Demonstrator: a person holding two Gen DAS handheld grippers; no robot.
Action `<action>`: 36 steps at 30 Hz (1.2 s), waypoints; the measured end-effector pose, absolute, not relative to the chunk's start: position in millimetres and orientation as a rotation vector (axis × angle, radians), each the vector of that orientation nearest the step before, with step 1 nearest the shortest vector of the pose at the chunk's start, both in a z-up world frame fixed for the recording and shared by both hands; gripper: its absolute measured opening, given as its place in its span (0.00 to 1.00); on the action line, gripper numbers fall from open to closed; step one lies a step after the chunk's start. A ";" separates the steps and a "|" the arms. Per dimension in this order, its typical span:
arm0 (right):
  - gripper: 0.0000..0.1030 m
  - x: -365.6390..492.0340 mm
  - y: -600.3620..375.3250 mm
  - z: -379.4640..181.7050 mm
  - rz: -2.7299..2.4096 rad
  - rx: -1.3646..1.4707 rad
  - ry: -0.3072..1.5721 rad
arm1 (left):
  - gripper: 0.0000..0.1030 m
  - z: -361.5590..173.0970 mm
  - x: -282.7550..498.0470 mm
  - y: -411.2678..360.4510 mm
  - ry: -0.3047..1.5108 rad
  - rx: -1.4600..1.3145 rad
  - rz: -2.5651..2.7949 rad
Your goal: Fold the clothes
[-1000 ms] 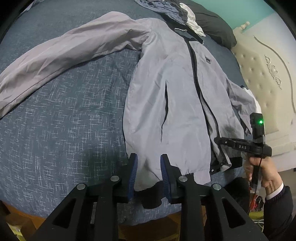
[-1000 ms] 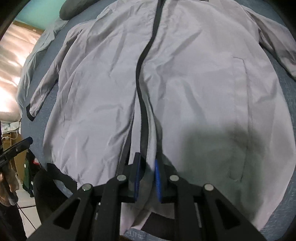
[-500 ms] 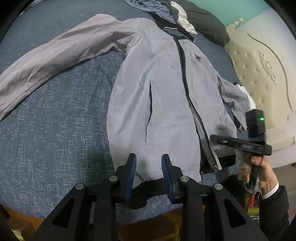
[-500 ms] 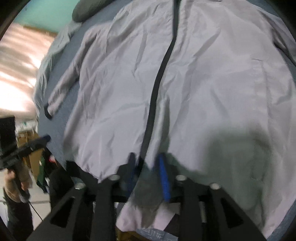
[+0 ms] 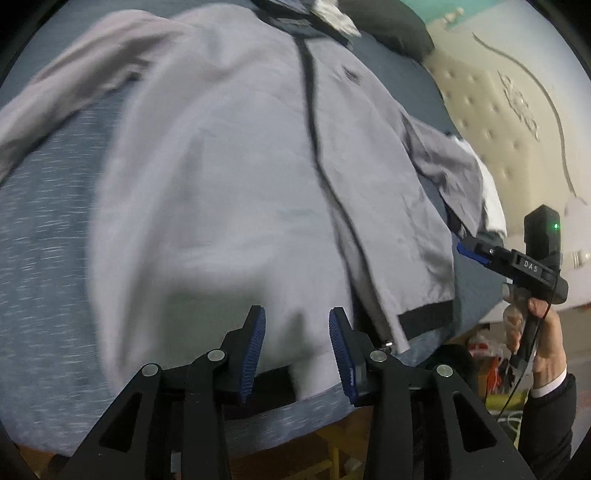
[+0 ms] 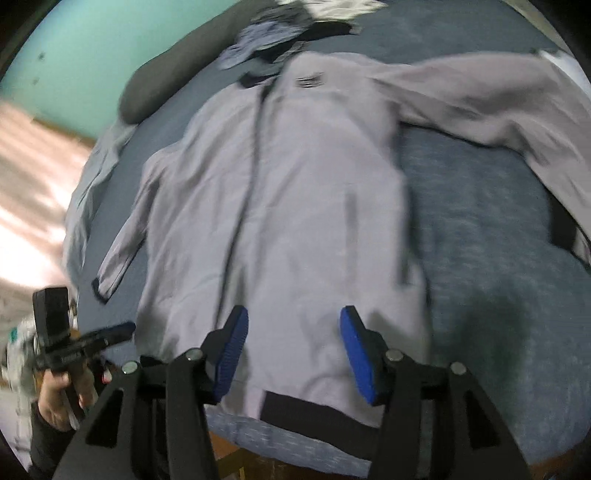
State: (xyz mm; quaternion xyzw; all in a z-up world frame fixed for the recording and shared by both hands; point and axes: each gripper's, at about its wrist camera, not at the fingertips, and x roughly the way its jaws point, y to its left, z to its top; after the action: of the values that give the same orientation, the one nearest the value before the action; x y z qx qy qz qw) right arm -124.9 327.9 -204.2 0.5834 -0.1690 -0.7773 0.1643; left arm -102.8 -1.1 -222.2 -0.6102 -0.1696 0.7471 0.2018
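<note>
I see the grey jacket (image 5: 229, 177) spread front-up on the bed (image 5: 44, 258), sleeves out. My left gripper (image 5: 297, 343) and right gripper (image 6: 293, 350) hover over its hem, fingers apart, holding nothing. Blurred, but probably between grasps; a sleeve or side needs pinching.

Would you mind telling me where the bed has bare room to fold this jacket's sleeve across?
One bare patch of the blue bedspread: between the jacket body and its outstretched sleeve. The head end is crowded by a heap of clothes and a dark pillow.
</note>
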 end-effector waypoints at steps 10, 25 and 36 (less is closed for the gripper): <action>0.51 -97.6 385.6 -209.7 -2.262 1.672 -0.498 | 0.38 -252.7 -124.8 81.2 -0.449 -1.749 1.944; 0.51 -95.8 405.8 -223.0 -2.243 1.668 -0.573 | 0.04 -209.5 -117.6 91.0 -0.394 -1.635 1.948; 0.54 -97.3 394.9 -235.9 -2.220 1.727 -0.563 | 0.04 -233.2 -120.0 48.5 -0.428 -1.718 2.006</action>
State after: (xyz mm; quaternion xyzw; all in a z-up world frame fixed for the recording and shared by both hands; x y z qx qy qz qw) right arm -97.3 394.9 -235.9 0.5965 -0.1946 -0.7666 0.1362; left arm -120.0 48.5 -233.2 -0.6247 -0.1557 0.7295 0.2308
